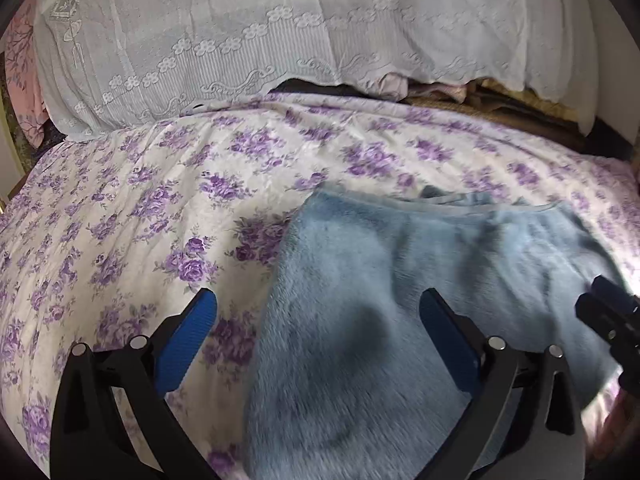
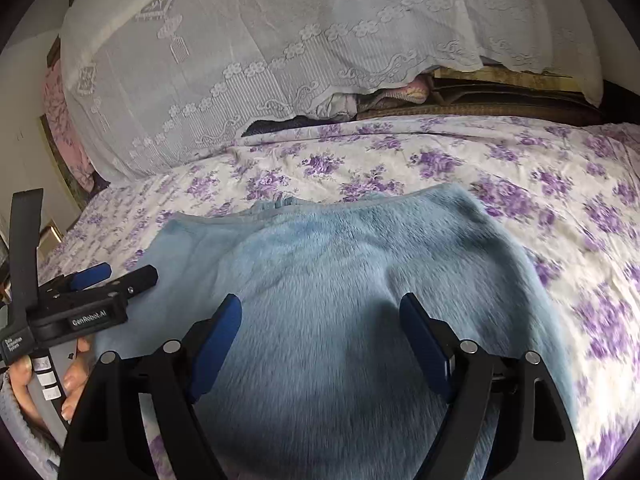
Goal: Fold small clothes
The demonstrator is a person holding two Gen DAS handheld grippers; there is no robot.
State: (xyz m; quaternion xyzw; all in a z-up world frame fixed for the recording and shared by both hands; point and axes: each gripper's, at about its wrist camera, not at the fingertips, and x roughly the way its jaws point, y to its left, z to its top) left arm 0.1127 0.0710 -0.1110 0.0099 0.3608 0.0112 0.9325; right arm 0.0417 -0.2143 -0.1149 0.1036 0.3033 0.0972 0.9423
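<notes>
bed: sheet (image 1: 132,208) white with purple flowers
far side: white lace cover (image 2: 280,52) over a heap
left edge: pink cloth (image 1: 24,80)
light: soft daylight

Blue garment (image 1: 400,300): plush fleece cloth, matt, with a short brushed nap that lies in streaks; a thin, smoother sewn hem runs along its far edge.

Bedsheet (image 1: 140,208): woven cloth, white with printed purple roses, smooth with light creases and a faint sheen.

Lace cover (image 1: 240,40) at the far edge of the bed: sheer white lace, matt, with embroidered flower bands and fine ribbing.

Left claw (image 1: 318,326) and right claw (image 2: 320,330): matt black plastic frames, ribbed blue rubber-like pads (image 1: 188,340), round bright metal pins at the joints.
</notes>
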